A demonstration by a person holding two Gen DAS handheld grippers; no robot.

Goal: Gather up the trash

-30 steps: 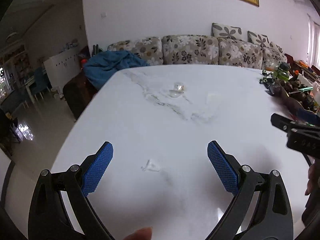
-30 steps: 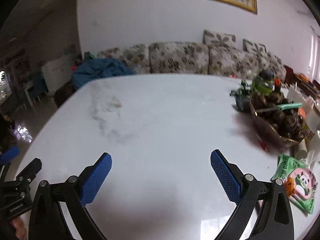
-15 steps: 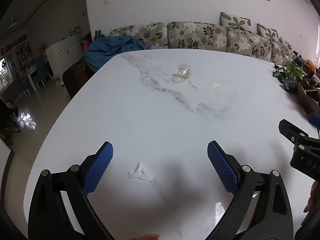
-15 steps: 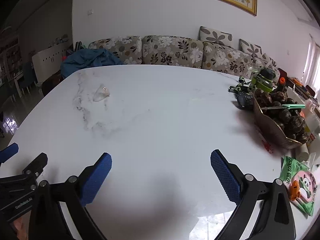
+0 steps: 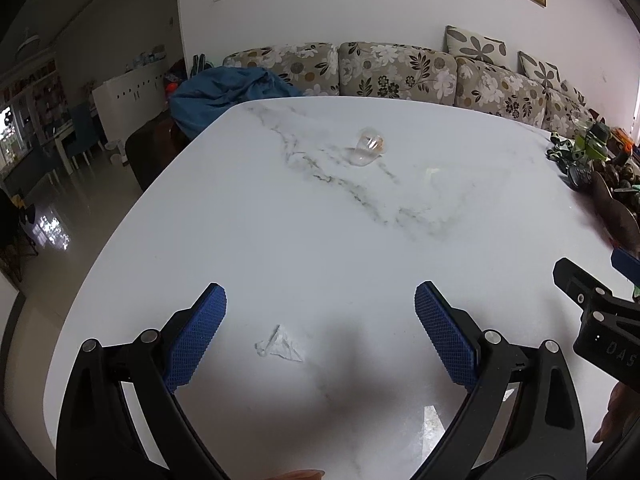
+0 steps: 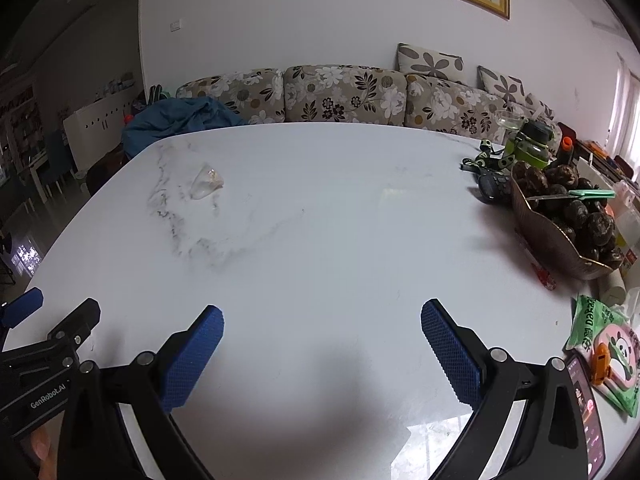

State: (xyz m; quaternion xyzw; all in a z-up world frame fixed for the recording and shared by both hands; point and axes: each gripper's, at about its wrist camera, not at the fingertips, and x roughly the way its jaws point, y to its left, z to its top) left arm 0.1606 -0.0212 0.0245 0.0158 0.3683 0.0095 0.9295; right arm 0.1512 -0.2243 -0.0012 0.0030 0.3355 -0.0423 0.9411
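A small clear plastic scrap [image 5: 280, 346] lies on the white marble table [image 5: 320, 240], just ahead of my left gripper [image 5: 320, 320], nearer its left finger. That gripper is open with nothing between its blue pads. A crumpled clear plastic cup [image 5: 366, 151] lies on its side further back; the right wrist view shows the cup [image 6: 206, 186] at far left. My right gripper [image 6: 322, 336] is open and empty over bare table. Each gripper shows at the edge of the other's view.
A brown bowl of dark round fruit [image 6: 568, 220], green toys [image 6: 520, 148] and a panda wipes pack [image 6: 604, 352] crowd the table's right side. A phone [image 6: 586, 412] lies at the near right. A floral sofa [image 5: 400, 68] stands behind the table.
Both views have tilted down and pulled higher over the table. The plastic scrap now sits lower in the left view, closer to the left finger. Both grippers stay open.
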